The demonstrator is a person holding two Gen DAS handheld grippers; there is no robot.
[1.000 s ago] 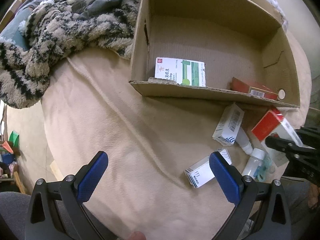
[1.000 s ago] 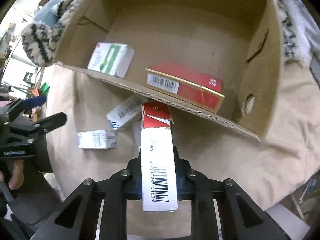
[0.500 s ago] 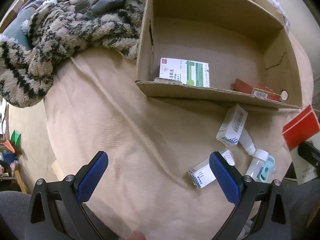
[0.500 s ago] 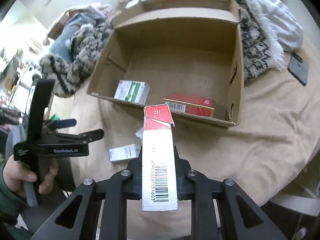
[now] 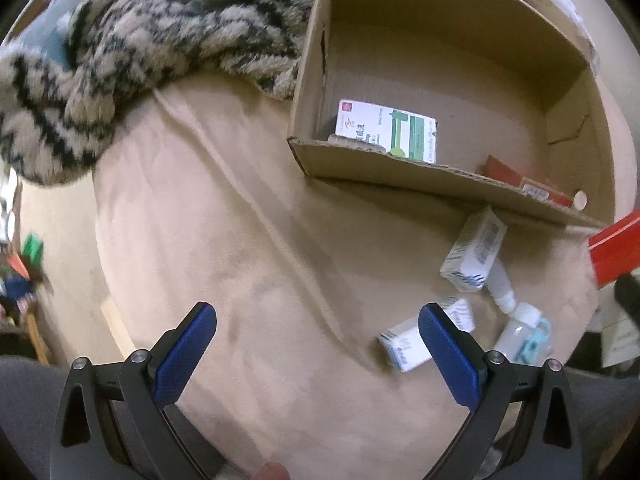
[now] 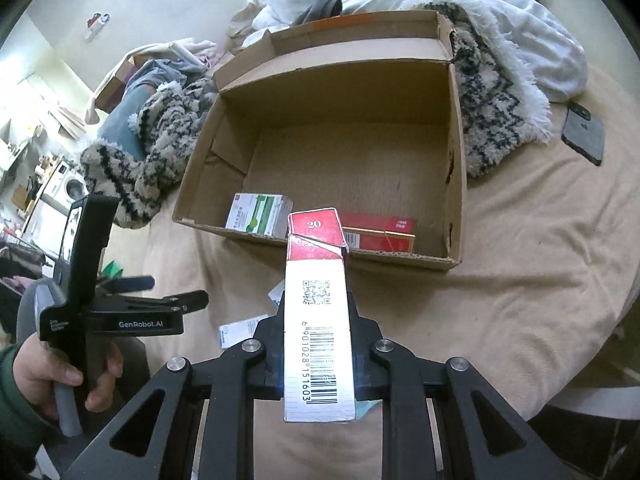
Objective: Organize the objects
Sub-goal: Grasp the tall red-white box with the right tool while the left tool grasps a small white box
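Observation:
My right gripper [image 6: 318,344] is shut on a red and white carton [image 6: 318,320] and holds it above the bed, in front of the open cardboard box [image 6: 454,168]. The carton's red end shows at the right edge of the left wrist view [image 5: 618,248]. In the box lie a green and white box [image 5: 386,130] and a red box [image 6: 378,232]. My left gripper [image 5: 316,344] is open and empty above the beige sheet. Two white boxes [image 5: 474,252] [image 5: 412,340] and small bottles [image 5: 516,328] lie in front of the cardboard box.
A striped fluffy blanket [image 5: 120,52] lies left of the cardboard box. A white patterned throw [image 6: 492,104] and a dark phone [image 6: 582,132] lie to its right. The bed's edge curves close behind both grippers.
My right gripper has lifted the carton up and back from the box; the view now takes in the whole box. My left gripper has shifted slightly, staying open.

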